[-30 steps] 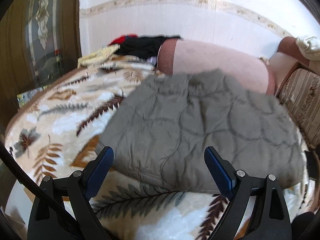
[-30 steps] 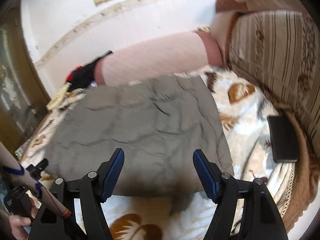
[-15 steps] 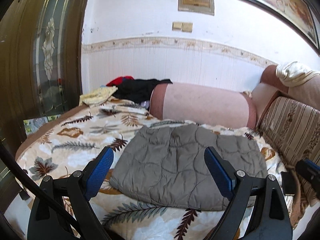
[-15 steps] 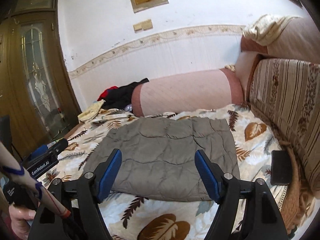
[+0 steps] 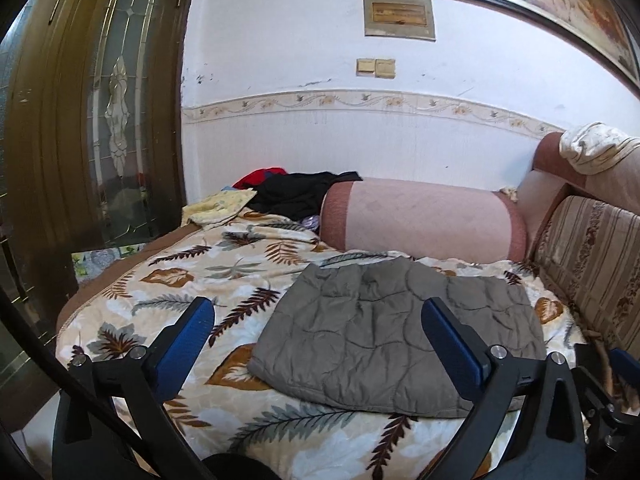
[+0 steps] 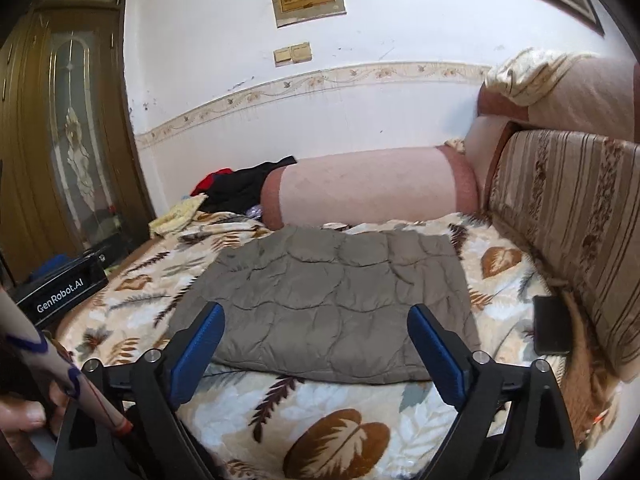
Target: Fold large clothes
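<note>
A grey quilted jacket (image 5: 396,332) lies folded into a flat rectangle on the leaf-patterned blanket (image 5: 192,280); it also shows in the right wrist view (image 6: 328,296). My left gripper (image 5: 316,332) is open and empty, held back above the jacket's near left edge. My right gripper (image 6: 316,336) is open and empty, held back above the jacket's near edge. Neither gripper touches the jacket.
A pink bolster (image 5: 420,220) lies behind the jacket against the wall. A heap of black, red and yellow clothes (image 5: 292,196) sits at the back left. A striped sofa back (image 6: 568,232) runs along the right. A black phone (image 6: 552,324) lies by it. A wooden door (image 5: 92,120) stands left.
Both grippers have drawn back and up from the jacket, so the whole bed and wall now show. The jacket lies still and folded.
</note>
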{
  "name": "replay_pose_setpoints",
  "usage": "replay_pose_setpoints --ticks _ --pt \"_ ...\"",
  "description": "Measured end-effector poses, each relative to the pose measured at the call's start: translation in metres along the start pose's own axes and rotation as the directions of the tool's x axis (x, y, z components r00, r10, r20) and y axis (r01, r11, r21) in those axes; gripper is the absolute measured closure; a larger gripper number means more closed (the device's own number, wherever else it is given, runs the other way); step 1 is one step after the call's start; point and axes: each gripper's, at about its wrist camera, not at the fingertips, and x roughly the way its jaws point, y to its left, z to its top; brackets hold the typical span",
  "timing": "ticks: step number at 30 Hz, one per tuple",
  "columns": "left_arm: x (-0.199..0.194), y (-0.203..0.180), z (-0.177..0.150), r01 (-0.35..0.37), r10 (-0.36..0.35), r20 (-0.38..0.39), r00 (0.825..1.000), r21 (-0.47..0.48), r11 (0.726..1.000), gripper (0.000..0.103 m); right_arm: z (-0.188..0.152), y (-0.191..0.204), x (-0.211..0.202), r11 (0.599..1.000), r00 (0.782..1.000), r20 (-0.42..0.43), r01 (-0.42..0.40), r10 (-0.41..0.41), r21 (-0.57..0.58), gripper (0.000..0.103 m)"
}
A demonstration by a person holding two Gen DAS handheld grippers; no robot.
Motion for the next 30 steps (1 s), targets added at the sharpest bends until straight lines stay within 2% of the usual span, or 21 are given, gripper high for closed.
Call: replay_pose_setpoints --ticks 3,7,15,19,23,26,30 --pt "0.010 0.000 -0.006 -0.039 0.040 -0.044 0.998 0.020 0.999 0.000 -0.003 0.005 0.000 1.000 1.000 0.018 0.012 -0.011 -0.009 0.004" --pt "0.019 0.002 -0.016 -0.086 0.088 -0.043 0.995 0.056 0.995 0.000 -0.008 0.010 0.003 0.999 0.999 0.038 0.032 -0.031 -0.035 0.003" --pt "0.043 -0.003 -0.030 -0.055 0.067 -0.123 0.990 0.104 0.993 0.000 -0.016 0.011 0.015 0.997 0.998 0.029 0.060 -0.058 -0.045 0.002" --pt "0.048 -0.005 -0.035 -0.038 0.054 -0.139 0.989 0.117 0.992 0.000 -0.018 0.010 0.021 0.996 0.997 0.018 0.070 -0.070 -0.046 0.002" --pt "0.054 -0.007 -0.038 -0.060 0.080 -0.150 0.985 0.137 0.989 0.000 -0.019 0.009 0.025 0.996 0.997 0.010 0.075 -0.075 -0.051 0.002" --pt "0.059 -0.006 -0.042 -0.045 0.068 -0.181 0.981 0.127 0.991 0.000 -0.021 0.010 0.028 0.996 0.997 0.002 0.076 -0.076 -0.055 0.002" --pt "0.060 -0.004 -0.043 -0.055 0.078 -0.183 0.980 0.125 0.991 0.000 -0.023 0.011 0.031 0.995 0.997 -0.007 0.074 -0.075 -0.061 0.002"
